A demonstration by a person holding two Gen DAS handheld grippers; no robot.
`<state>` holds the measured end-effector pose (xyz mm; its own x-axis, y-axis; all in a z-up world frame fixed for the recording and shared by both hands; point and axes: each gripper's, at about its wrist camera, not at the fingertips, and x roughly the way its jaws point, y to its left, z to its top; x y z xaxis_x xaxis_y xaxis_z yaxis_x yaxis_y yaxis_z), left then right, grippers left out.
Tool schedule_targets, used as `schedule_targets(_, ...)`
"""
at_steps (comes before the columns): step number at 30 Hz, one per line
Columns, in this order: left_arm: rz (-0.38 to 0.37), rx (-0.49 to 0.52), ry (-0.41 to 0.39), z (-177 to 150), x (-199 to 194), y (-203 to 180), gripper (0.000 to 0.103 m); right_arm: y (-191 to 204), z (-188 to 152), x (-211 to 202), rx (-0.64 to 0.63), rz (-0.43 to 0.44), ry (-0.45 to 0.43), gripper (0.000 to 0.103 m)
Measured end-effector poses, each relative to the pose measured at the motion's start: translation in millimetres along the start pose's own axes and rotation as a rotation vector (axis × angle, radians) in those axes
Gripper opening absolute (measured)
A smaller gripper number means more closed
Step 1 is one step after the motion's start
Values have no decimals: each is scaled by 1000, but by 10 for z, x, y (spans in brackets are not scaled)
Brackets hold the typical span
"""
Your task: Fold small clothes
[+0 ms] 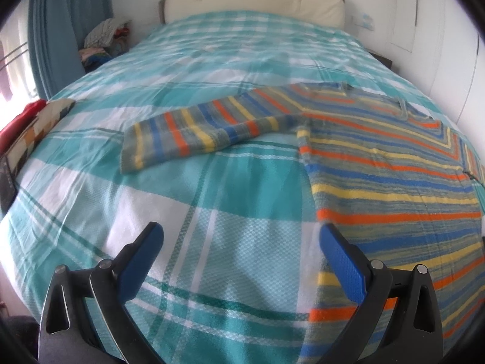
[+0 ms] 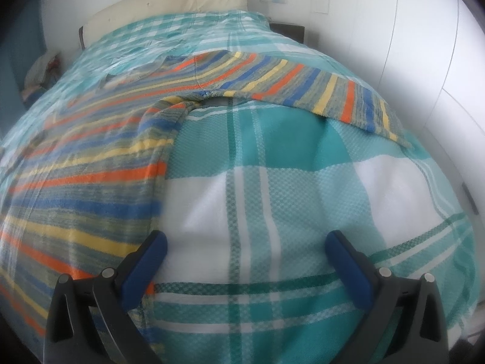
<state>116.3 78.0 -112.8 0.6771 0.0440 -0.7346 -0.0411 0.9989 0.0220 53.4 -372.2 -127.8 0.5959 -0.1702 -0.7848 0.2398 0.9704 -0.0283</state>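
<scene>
Between the two grippers, flat on the bedspread [image 1: 212,242], lies the sweater [image 1: 394,176]: hem edge under the left gripper's [image 1: 241,238] right finger and the right gripper's [image 2: 245,247] left finger. Sleeves run sideways ahead. Both spread, empty.

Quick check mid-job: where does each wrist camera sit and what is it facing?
Left wrist: on the left tool, open, facing up the bed; striped sweater to its right.
Right wrist: on the right tool, open, facing the same way; striped sweater to its left.
Shared: sweater, bed, headboard.
</scene>
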Motion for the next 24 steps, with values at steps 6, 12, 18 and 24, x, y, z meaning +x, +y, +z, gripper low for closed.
schedule_targets(6, 13, 5, 3, -4, 16, -7, 102, 11, 2, 1, -5, -14, 6, 103)
schedule_targets(12, 21, 25, -6, -3, 18, -28, 102, 30, 7, -68, -19, -16, -11, 103)
schedule_targets(18, 17, 16, -10, 3, -5, -17, 102, 140, 82, -369, -39, -53, -54, 103)
schedule_targets(24, 14, 13, -13, 7, -14, 3, 102, 456, 247, -832, -148, -145, -121, 103)
